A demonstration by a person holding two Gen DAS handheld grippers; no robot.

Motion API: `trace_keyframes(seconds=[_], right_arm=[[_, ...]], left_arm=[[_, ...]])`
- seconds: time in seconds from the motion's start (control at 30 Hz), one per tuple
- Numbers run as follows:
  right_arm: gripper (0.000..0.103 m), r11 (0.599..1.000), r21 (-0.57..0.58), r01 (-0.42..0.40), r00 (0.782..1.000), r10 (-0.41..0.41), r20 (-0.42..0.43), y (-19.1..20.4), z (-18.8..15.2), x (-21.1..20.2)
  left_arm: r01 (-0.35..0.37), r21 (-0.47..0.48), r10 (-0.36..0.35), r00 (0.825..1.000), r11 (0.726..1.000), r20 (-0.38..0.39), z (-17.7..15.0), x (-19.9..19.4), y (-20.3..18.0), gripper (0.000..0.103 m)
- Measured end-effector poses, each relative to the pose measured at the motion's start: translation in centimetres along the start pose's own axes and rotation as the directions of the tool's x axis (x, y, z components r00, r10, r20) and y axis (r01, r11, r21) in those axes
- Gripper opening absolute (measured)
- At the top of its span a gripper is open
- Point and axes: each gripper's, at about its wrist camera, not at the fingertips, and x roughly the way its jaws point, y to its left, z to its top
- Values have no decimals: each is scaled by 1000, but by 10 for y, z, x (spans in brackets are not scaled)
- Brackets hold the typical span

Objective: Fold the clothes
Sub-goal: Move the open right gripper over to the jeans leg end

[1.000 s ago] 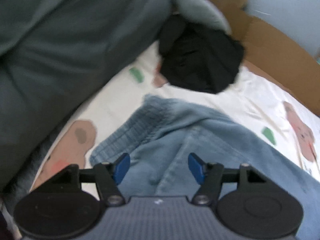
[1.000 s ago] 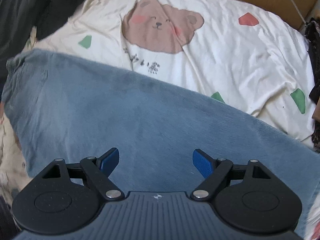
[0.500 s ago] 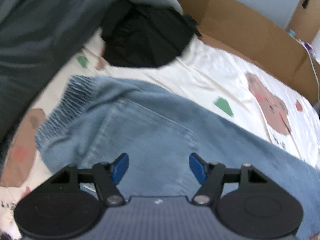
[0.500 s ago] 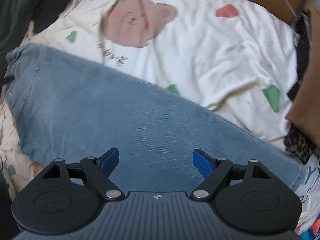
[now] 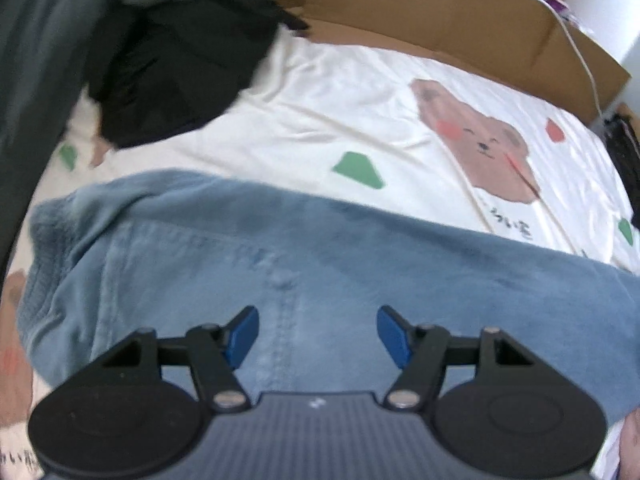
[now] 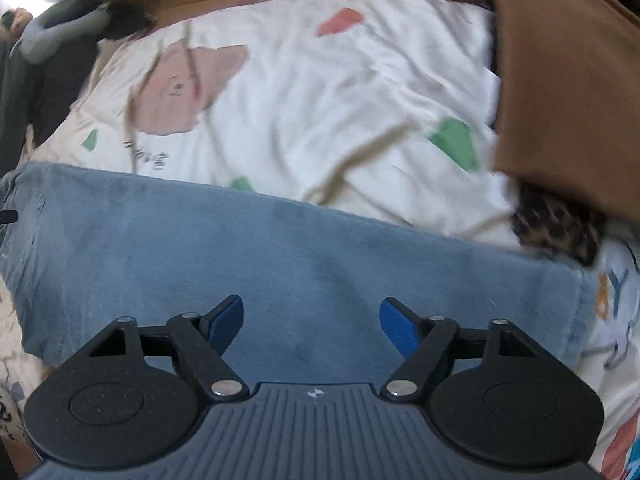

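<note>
The jeans [image 5: 304,248] lie lengthwise across the bed [image 5: 340,120]; left claw [image 5: 316,334] over the waistband end, right claw [image 6: 311,326], just narrowing, over the hem end, both wide, empty.

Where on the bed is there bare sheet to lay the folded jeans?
The widest free patch is the bear-print sheet beyond the jeans, between the black garment and the brown cloth, up to the cardboard. Crowded: the left by the black garment, the right corner by the leopard-print fabric.
</note>
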Motion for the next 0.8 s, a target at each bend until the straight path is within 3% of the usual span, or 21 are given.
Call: trace_keyframes(seconds=[0.2,0.4,0.53,0.8], right_arm=[[78,975,223,16,995,-37,90,-59,-22,-2],[77,872,488,-41,990,-31,138,-120,-27,-3],[77,857,513,-49,989,-28,142,-144,-18,-2],[76,899,437,5,996,-44,79,-184,-29,0]], left_arm=[[56,78,-55,998,995,-15,31,18,-48,68],[108,136,-105,994,985,-28,44,45,-101,68],[148,179,-142,989,973,-47,46,53,-130,68],[169,240,-159,985,956,-64,47,61,-161,68]])
